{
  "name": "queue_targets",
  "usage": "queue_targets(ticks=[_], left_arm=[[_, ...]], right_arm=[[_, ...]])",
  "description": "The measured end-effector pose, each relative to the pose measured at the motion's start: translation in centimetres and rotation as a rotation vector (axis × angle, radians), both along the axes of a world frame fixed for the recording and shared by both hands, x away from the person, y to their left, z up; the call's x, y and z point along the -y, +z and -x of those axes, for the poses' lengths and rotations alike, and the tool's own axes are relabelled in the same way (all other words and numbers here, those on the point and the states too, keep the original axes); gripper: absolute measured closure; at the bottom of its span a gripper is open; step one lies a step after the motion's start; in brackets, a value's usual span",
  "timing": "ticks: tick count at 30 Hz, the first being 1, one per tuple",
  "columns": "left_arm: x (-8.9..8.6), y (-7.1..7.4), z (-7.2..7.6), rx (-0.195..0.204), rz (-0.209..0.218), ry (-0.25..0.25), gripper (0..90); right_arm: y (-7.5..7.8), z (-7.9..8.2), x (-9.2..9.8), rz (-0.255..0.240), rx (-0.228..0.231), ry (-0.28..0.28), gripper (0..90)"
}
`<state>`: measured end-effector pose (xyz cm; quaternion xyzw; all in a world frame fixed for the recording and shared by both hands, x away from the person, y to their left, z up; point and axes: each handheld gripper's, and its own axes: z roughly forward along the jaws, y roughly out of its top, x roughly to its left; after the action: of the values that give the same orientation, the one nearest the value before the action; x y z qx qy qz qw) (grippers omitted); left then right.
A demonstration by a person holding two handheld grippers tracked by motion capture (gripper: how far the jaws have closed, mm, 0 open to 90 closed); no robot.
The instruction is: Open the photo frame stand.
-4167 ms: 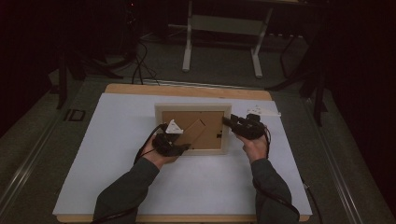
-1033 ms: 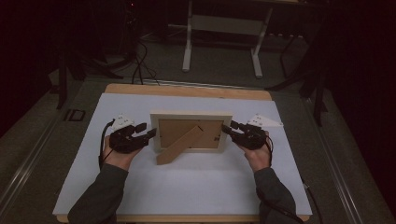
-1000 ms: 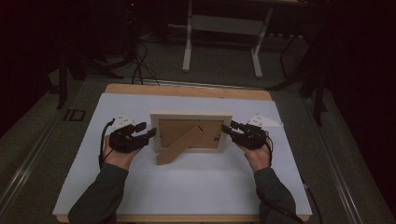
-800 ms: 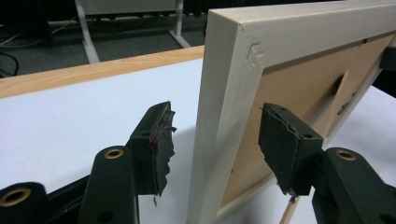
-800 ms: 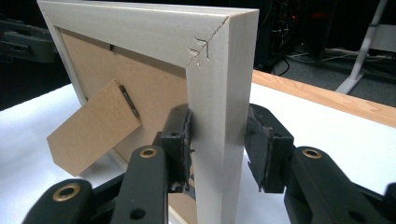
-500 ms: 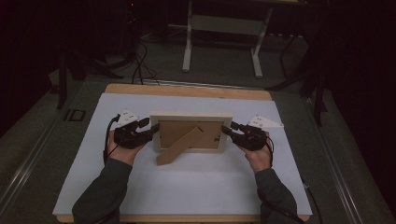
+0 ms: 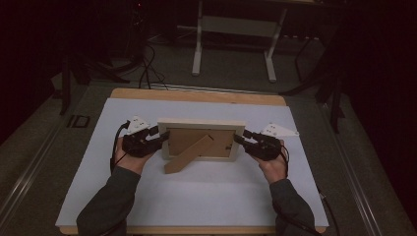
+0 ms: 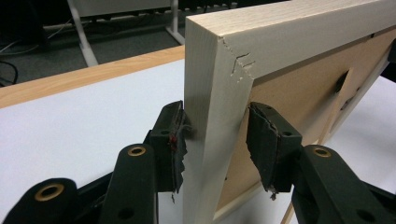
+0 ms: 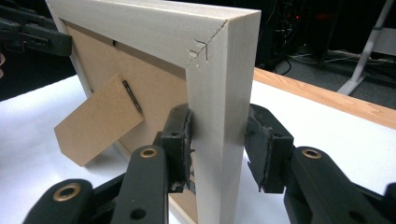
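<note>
Upright, frame (image 7: 200,140) between both tools.

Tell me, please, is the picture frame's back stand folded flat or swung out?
Swung out: the stand angles away from the backing of the upright picture frame, its lower end toward the table.

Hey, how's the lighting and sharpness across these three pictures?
High view: dim overall, the room behind the table almost black. Left gripper view: bright, the picture frame sharp, the background soft. Right gripper view: bright as well, wood grain crisp, the frame's stand casting a soft shadow.
</note>
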<state>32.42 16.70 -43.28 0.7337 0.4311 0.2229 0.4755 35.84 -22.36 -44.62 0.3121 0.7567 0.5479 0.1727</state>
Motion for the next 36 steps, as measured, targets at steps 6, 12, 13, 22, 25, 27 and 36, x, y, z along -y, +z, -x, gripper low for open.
queue_targets(ticks=[6,12,13,22,25,27,36], left_arm=[[-0.1,0.0,0.1,0.000,0.001,-0.009,57.7],[-0.1,-0.1,0.2,-0.012,0.004,-0.016,56.7],[-0.1,-0.2,0.3,-0.013,0.004,-0.016,56.3],[-1.2,-0.4,1.7,-0.025,0.049,0.051,49.1],[-1.3,-0.6,2.9,-0.018,0.048,0.022,50.4],[-1.0,-0.7,3.5,-0.015,0.038,-0.013,52.2],[2.6,-2.9,2.9,-0.088,-0.075,-0.197,57.1]], right_arm=[[0.0,0.4,0.0,0.012,0.011,0.003,62.1],[0.0,0.8,-0.1,0.030,0.029,0.001,62.2],[0.0,0.9,-0.1,0.030,0.035,0.002,62.2],[0.0,1.2,-0.2,0.044,0.048,-0.004,62.2],[0.0,1.2,-0.2,0.042,0.047,-0.005,62.1],[0.0,1.3,-0.2,0.041,0.047,-0.005,62.1],[-0.2,1.6,-0.3,0.039,0.056,-0.017,62.2]])
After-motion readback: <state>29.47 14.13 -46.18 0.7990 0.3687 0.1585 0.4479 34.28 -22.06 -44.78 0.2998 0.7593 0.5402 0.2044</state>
